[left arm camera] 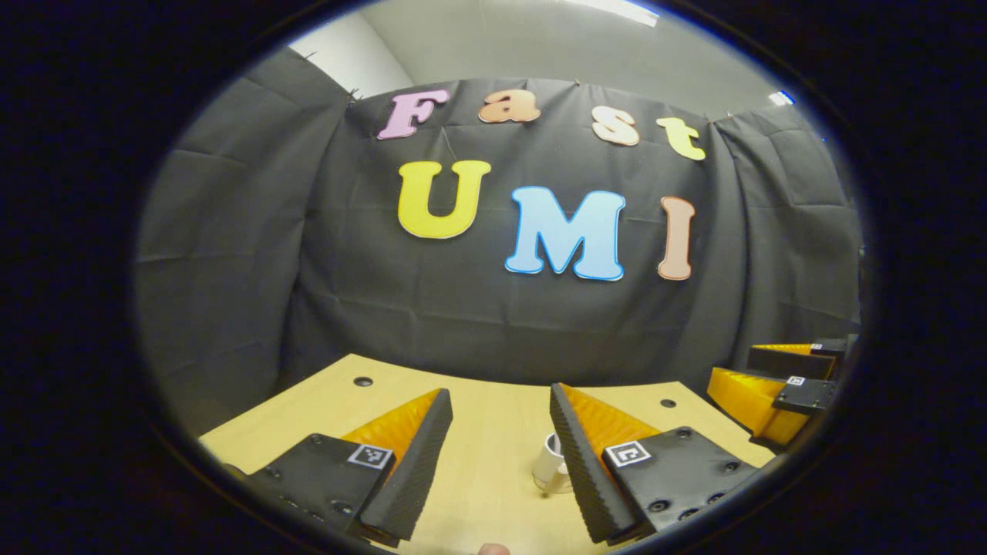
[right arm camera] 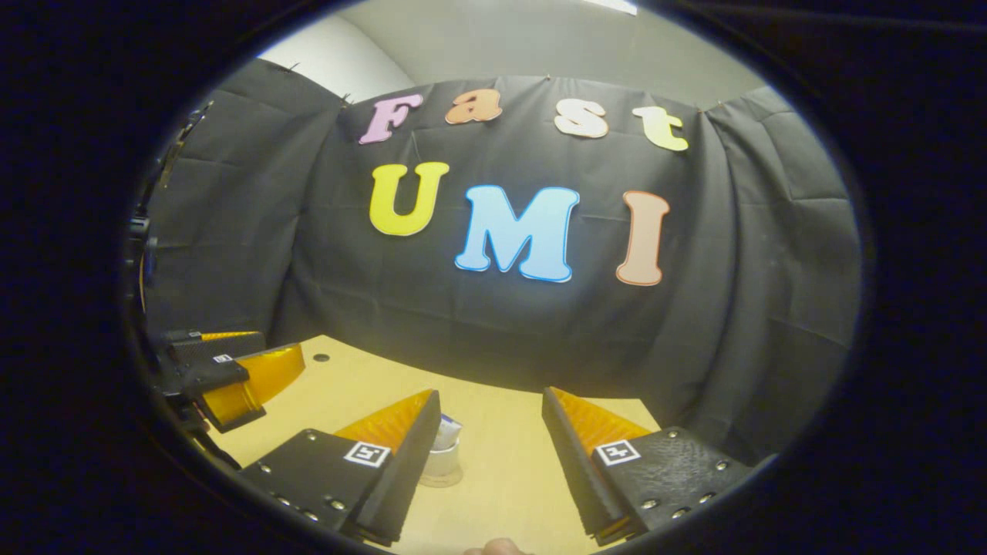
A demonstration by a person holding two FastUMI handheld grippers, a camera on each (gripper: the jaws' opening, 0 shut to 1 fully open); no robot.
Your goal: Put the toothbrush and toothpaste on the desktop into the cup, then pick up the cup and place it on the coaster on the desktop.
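Observation:
A white cup (left arm camera: 549,461) stands on the wooden desktop (left arm camera: 493,462), partly hidden behind a finger of my left gripper (left arm camera: 500,393). That gripper hovers above the table, open, with nothing between its fingers. In the right gripper view the cup (right arm camera: 443,461) stands just past one finger, and a white and blue item (right arm camera: 450,425) sticks out of its top. My right gripper (right arm camera: 490,395) is also open and holds nothing. A thin flat base (right arm camera: 441,482) shows under the cup; I cannot tell whether it is the coaster.
The other gripper (left arm camera: 775,389) hangs at the far right of the left gripper view, and its counterpart (right arm camera: 231,374) at the far left of the right gripper view. The black cloth wall closes the table's far edge. Small round holes (left arm camera: 362,381) mark the desktop.

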